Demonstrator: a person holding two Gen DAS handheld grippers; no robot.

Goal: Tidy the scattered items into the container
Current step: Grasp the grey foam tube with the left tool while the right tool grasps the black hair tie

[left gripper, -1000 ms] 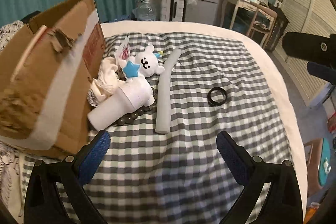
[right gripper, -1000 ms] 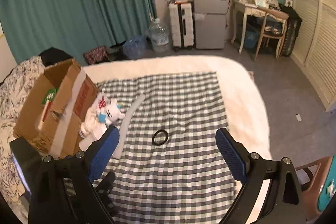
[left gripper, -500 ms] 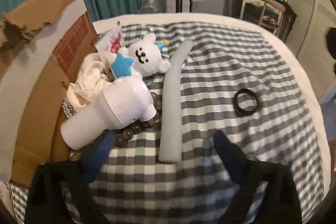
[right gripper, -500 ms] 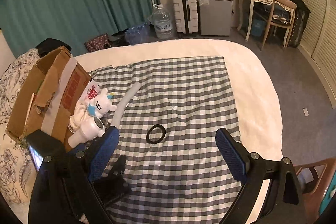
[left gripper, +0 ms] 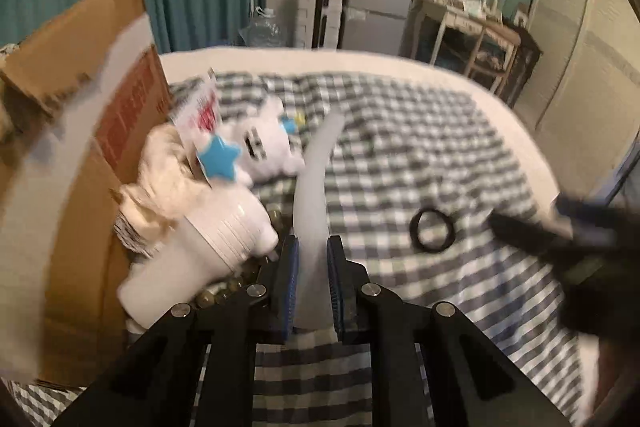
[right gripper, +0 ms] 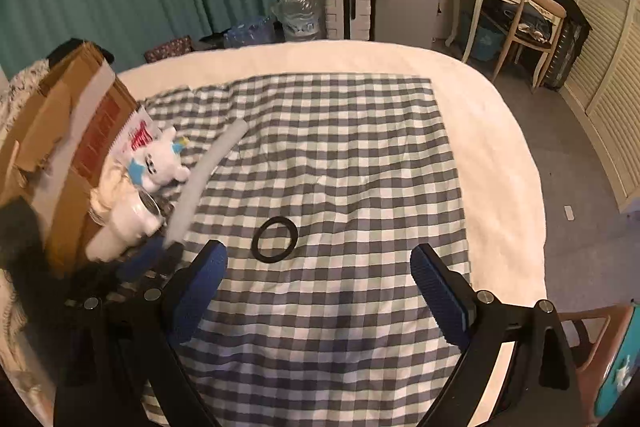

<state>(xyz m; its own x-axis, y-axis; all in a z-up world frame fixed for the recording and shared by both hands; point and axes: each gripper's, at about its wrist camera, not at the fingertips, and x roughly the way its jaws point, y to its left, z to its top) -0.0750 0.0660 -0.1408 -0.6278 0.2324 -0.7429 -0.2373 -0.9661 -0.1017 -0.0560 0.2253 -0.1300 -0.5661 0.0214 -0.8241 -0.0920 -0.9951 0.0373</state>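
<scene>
- Left gripper (left gripper: 312,259): jaws closing, the near end of the grey foam tube (left gripper: 316,171) between its ribbed blue pads (left gripper: 291,275); both pads lie against the tube's sides.
- Foam tube: matte, round in section, gently curved; it runs from the pads toward the far edge of the checked cloth (right gripper: 360,155).
- Right gripper (right gripper: 318,291): jaws wide apart, nothing between them; same ribbed blue pads on black arms with bright screw heads.
- Black ring (right gripper: 275,239): thin, smooth, flat on the cloth, just beyond the right gripper's left pad.
- White bottle (left gripper: 200,255): smooth plastic, cylindrical, lying on its side beside the tube near the cloth's left edge; fine print on its label is unreadable.
- Bead string (left gripper: 224,287): dark round beads, partly under the bottle.
- Plush toy (left gripper: 266,143): white, fuzzy, with a blue star (left gripper: 218,157); behind it a card tag (left gripper: 200,111) with red lettering, blurred.
- Cream cloth bundle (left gripper: 160,167): crumpled, against the box.
- Cardboard box (left gripper: 80,115): corrugated, torn flap, pale tape strip, red print too blurred to read; it stands at the cloth's left edge.
- Cloth: grey-and-white gingham, lightly creased, on a white bed (right gripper: 500,155).
</scene>
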